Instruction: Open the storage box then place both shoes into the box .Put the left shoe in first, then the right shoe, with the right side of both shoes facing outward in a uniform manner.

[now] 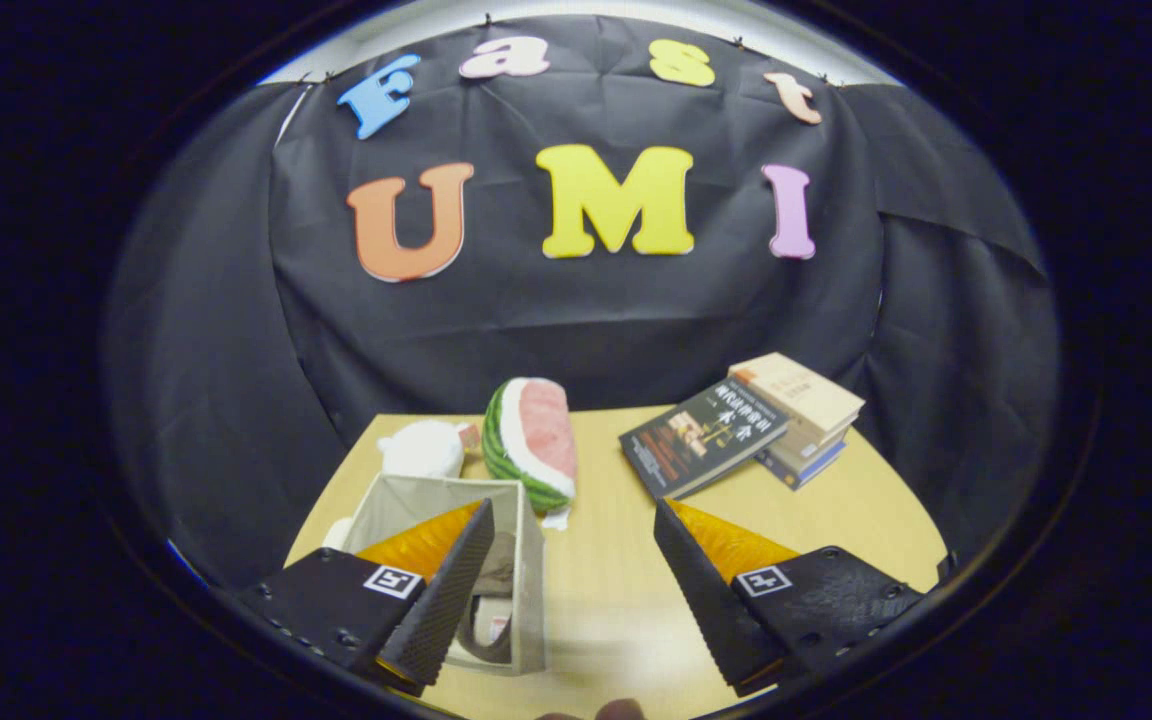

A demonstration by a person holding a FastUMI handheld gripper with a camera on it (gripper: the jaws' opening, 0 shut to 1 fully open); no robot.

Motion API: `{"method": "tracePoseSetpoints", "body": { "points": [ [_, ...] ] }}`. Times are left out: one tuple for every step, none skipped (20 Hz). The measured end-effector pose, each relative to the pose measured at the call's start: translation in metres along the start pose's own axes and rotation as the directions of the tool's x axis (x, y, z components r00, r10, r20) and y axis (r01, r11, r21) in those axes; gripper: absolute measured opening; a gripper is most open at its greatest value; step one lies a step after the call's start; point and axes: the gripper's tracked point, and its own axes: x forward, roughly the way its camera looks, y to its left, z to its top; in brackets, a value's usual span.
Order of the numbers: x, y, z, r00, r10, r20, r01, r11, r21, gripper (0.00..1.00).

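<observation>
Your tool (571, 560) stands wide apart, its two fingers splayed with nothing held between them; only bare counter (626, 600) lies in the gap. The storage box (456, 500), a pale fabric bin with an open top, sits on the counter at the left, and your left finger (446, 590) reaches across its mouth, hiding part of the inside. Down in the box, just beside that finger, you can see a shoe (494, 590) with a dark curved strap and a greyish upper; whether one shoe or two lie there cannot be told, nor which way they face. The right finger (711, 590) hangs over open counter, well apart from the box.

Beyond the box, a white plush toy (423, 448) rests against the box's far left corner, and another bit of white shows at the box's left side. A stuffed watermelon slice (533, 440), green rind and pink flesh, stands just beside the box's far right corner, close to touching it. Farther right, beyond your right finger, a dark-covered book (701, 435) lies flat on the counter, leaning partly onto a small stack of books (806, 415) behind it. A fingertip (621, 710) shows at the near edge between the two fingers.
</observation>
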Motion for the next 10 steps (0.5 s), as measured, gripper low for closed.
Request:
{"method": "tracePoseSetpoints", "body": {
  "points": [
    [-0.011, -0.010, 0.016, 0.999, 0.003, 0.044, -0.003, 1.000, 0.003, 0.97],
    [-0.022, -0.020, 0.030, 0.996, 0.006, 0.085, -0.007, 1.000, 0.005, 0.96],
    [-0.033, -0.029, 0.043, 0.992, 0.005, 0.125, -0.006, 1.000, 0.005, 0.96],
    [-0.043, -0.039, 0.054, 0.987, 0.004, 0.161, -0.005, 1.000, 0.005, 0.96],
    [-0.054, -0.046, 0.064, 0.982, 0.009, 0.190, -0.011, 1.000, 0.008, 0.96],
    [-0.063, -0.053, 0.071, 0.977, 0.014, 0.215, -0.018, 1.000, 0.016, 0.96],
    [-0.072, -0.060, 0.079, 0.972, 0.017, 0.236, -0.024, 0.999, 0.026, 0.96],
    [-0.078, -0.068, 0.087, 0.967, 0.015, 0.256, -0.025, 0.999, 0.035, 0.96],
    [-0.088, -0.076, 0.094, 0.959, 0.013, 0.282, -0.024, 0.999, 0.038, 0.96],
    [-0.095, -0.083, 0.102, 0.952, 0.010, 0.307, -0.022, 0.999, 0.037, 0.96]
  ]
}}
